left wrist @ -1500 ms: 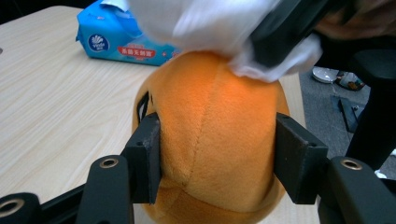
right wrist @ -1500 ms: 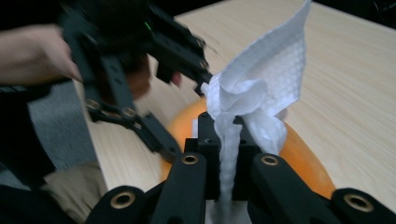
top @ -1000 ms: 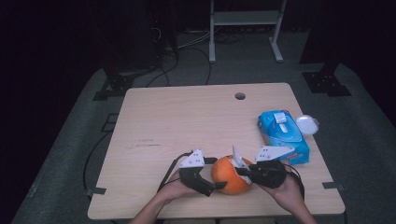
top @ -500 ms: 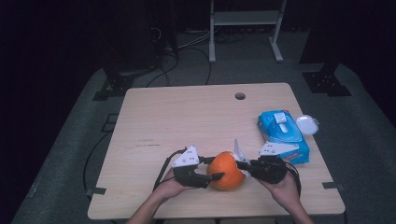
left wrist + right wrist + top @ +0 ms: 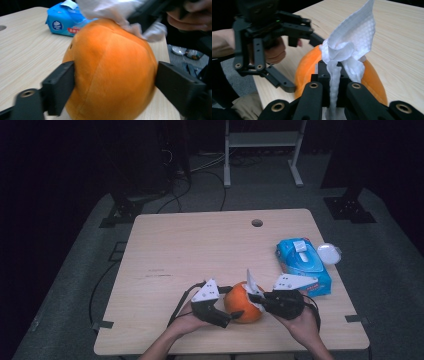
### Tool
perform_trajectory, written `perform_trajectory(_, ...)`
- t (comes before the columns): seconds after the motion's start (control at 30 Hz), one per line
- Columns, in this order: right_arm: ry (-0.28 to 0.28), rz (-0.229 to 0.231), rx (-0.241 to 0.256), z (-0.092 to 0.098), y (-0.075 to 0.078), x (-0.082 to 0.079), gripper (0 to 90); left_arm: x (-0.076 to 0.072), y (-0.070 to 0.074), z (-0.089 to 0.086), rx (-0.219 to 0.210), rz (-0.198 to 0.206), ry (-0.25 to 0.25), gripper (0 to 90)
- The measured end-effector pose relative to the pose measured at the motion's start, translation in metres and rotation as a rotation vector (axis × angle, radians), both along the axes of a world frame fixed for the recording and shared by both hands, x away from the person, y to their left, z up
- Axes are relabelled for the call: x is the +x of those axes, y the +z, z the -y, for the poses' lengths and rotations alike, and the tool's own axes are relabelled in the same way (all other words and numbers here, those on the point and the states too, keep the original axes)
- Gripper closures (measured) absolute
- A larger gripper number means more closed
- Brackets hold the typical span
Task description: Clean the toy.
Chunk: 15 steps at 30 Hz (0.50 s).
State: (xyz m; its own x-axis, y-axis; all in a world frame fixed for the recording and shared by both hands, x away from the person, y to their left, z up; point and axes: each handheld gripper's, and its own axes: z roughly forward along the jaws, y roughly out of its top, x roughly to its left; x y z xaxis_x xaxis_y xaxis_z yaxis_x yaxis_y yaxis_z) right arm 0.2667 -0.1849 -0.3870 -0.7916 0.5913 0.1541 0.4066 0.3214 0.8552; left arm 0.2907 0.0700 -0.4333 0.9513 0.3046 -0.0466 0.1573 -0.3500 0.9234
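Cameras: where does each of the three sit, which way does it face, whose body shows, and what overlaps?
High view: above the near table edge, facing forward and down; forearms, both hands.
Left gripper view: on the left tool, looking along its jaws clamping the orange plush ball; other hand at upper right.
Right gripper view: on the right tool, jaws pinching a white tissue; left hand.
Shared: ball and tissue in all three; blue wipes pack in two.

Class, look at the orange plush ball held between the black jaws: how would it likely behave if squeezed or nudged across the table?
The orange plush ball looks soft and seamed like fabric, so it probably gives under the left hand-held gripper rather than cracking. Its fuzzy surface likely resists slipping. Being round, it may roll on the table if released.
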Motion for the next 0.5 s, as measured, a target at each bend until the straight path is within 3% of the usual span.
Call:
perform_trajectory(0.13, -0.016, -0.024, 0.025, 0.011, -0.004, 0.005, 86.1, -0.001, 0.001, -0.001, -0.006, -0.004, -0.034, 24.1)
perform_trajectory(0.23, -0.016, -0.027, 0.033, 0.013, -0.005, 0.006, 86.1, 0.000, 0.001, 0.001, -0.006, -0.003, -0.016, 15.4)
perform_trajectory(0.27, -0.017, -0.024, 0.023, 0.012, -0.006, 0.005, 86.1, 0.001, -0.001, 0.004, 0.027, 0.004, 0.030, 10.0)
perform_trajectory(0.33, -0.013, -0.024, 0.020, 0.011, -0.005, 0.005, 86.1, 0.002, -0.007, 0.007, 0.052, 0.006, 0.029, 7.5)
perform_trajectory(0.43, -0.010, -0.023, 0.015, 0.010, -0.005, 0.005, 86.1, 0.001, -0.010, 0.009, 0.057, 0.029, 0.019, 14.3)
perform_trajectory(0.5, 0.004, -0.012, 0.011, 0.006, -0.001, 0.001, 86.2, -0.004, -0.007, 0.009, 0.068, 0.071, 0.032, 24.5)
